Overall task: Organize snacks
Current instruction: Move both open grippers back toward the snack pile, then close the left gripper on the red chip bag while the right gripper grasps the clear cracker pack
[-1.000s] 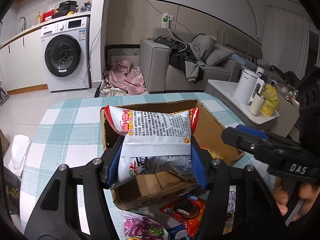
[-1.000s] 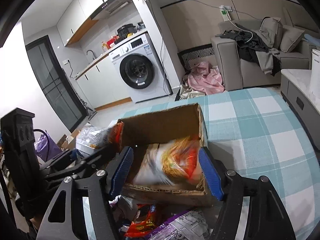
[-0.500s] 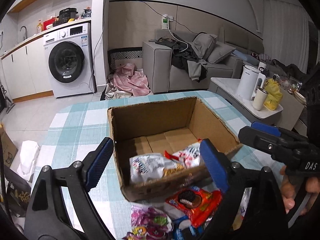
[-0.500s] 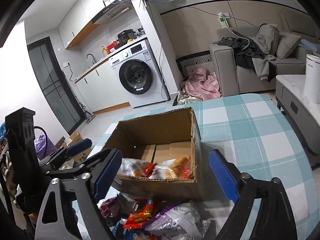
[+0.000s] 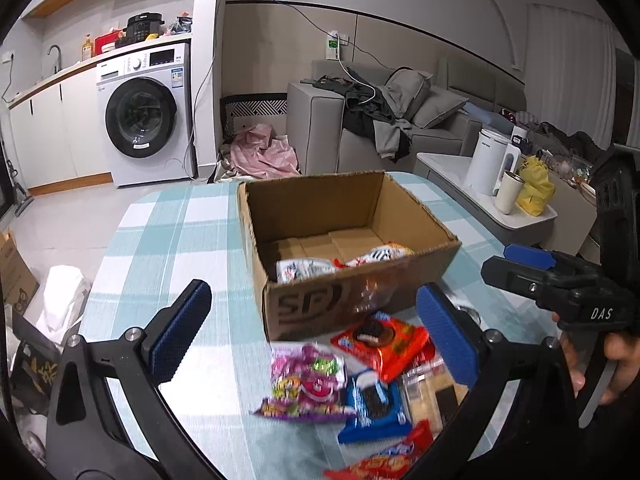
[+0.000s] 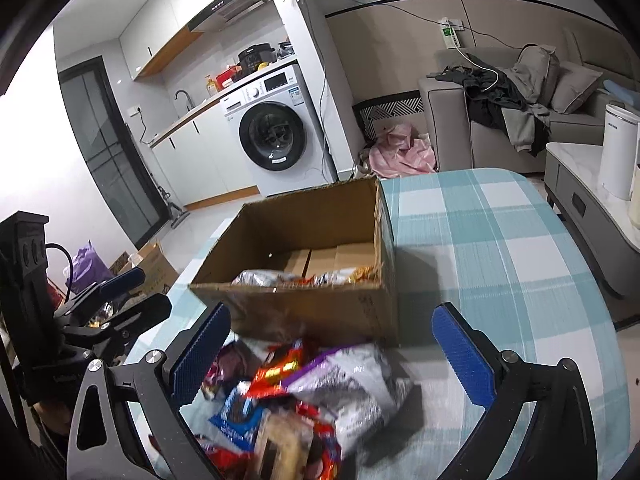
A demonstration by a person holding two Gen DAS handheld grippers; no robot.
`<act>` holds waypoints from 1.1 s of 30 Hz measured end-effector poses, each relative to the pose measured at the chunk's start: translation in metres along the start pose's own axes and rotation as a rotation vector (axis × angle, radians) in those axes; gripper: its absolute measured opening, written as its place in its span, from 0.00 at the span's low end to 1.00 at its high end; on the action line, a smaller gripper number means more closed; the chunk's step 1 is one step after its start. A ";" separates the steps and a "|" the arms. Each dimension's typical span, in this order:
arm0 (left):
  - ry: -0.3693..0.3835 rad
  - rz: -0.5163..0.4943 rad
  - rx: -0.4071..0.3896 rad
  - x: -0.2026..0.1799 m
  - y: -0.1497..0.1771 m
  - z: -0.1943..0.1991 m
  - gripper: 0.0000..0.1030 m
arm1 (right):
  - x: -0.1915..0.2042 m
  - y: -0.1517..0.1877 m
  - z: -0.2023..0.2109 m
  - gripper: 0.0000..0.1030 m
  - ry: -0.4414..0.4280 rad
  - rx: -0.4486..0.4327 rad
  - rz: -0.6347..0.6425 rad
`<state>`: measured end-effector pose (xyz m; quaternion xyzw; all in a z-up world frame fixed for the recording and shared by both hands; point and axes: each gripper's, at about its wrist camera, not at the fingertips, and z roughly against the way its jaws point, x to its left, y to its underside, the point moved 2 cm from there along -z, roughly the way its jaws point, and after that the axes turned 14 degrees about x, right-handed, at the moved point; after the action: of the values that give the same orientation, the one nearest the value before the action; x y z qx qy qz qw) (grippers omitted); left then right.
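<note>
Plainly, the cardboard box (image 5: 308, 308) front reads "SP".

A: What is concealed inside the cardboard box (image 5: 360, 304)?
B: The packets in the box (image 5: 308, 269) are screened by its near wall; only their tops are seen, and in the right wrist view they are blurred.

A: And the snack pile (image 6: 296, 404) at the table's near edge?
B: It is smeared by motion in the right wrist view, so no print can be read. A red packet (image 5: 384, 462) is cut off by the bottom of the left wrist view.

A: The hand (image 5: 600, 364)?
B: It is largely hidden behind the right gripper's handle, at the picture's right edge
</note>
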<state>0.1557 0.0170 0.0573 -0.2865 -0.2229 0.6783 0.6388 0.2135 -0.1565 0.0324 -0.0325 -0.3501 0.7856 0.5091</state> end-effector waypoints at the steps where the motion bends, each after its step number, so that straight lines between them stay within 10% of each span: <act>1: 0.001 0.003 0.003 0.000 0.005 0.004 0.99 | 0.001 0.004 0.002 1.00 0.002 0.004 0.003; 33: 0.031 -0.016 0.079 -0.014 0.080 0.031 0.99 | 0.036 0.072 -0.006 1.00 0.029 0.137 0.118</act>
<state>0.0764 -0.0014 0.0283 -0.2698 -0.1883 0.6770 0.6583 0.1429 -0.1406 -0.0029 -0.0296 -0.2857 0.8358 0.4679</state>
